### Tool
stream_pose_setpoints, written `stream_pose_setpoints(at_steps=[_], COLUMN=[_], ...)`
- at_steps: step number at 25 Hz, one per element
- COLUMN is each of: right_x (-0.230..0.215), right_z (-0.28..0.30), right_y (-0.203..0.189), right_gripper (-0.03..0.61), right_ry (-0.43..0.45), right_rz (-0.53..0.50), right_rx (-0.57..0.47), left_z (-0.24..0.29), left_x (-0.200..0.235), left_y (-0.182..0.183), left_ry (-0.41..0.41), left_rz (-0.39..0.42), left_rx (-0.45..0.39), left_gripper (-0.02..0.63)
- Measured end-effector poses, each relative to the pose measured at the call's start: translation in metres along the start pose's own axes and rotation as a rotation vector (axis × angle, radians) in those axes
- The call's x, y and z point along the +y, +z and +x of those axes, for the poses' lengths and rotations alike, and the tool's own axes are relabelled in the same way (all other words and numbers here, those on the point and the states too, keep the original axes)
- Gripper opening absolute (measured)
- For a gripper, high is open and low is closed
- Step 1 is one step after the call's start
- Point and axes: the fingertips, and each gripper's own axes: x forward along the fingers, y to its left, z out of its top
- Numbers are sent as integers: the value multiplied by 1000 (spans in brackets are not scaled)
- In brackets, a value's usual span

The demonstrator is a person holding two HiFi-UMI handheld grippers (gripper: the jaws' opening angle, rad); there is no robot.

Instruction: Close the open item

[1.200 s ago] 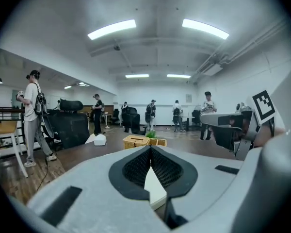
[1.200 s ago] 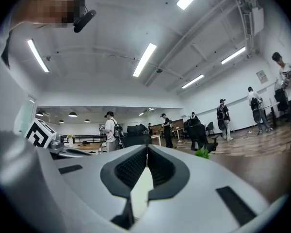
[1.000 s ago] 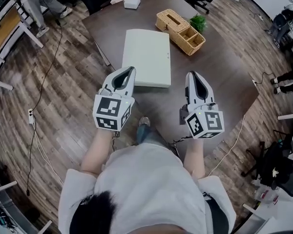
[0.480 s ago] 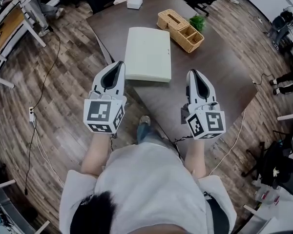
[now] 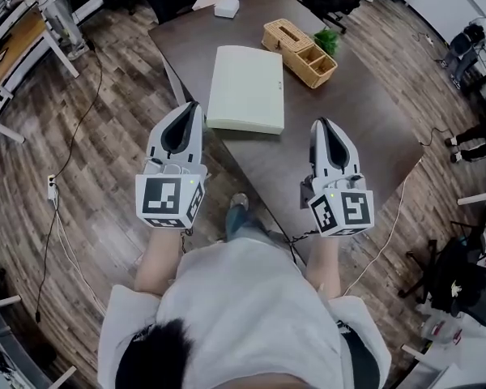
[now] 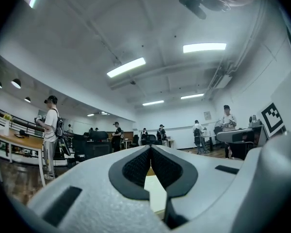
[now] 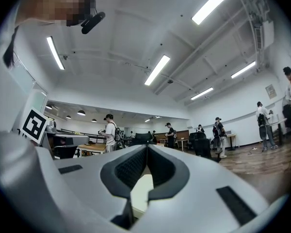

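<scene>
Right, left gripper (image 6: 150, 148): jaws pressed together, black ribbed pads (image 6: 136, 166) meeting, nothing between them. Right gripper (image 7: 146, 147): same, closed and empty. Both have smooth white plastic shells. The flat white rectangular case (image 5: 245, 87) lies lid down near the dark matte table's (image 5: 364, 136) left edge, with its long axis running away from the person. A woven basket (image 5: 300, 53) sits beyond it. The wood-plank floor (image 5: 105, 177) belongs to an open office.

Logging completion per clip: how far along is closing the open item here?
Done, it seems: the white laptop lies flat and shut on the table. In hand: nothing; the left gripper and right gripper both have jaws together and empty, held clear of the laptop on the person's side. Left: nothing visibly open to close.
</scene>
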Motion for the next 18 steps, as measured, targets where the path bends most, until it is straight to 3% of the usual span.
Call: stream_pose_setpoints(at_steps=[18], right_x=[17], right_z=[-23], right_y=[20], right_gripper=[12], right_ry=[-9], right_rz=[-11], right_rx=[-41], left_z=[-32], left_x=[-7], left_y=[19], left_ry=[-16], left_rz=[21], left_rx=[-33], left_gripper=[8])
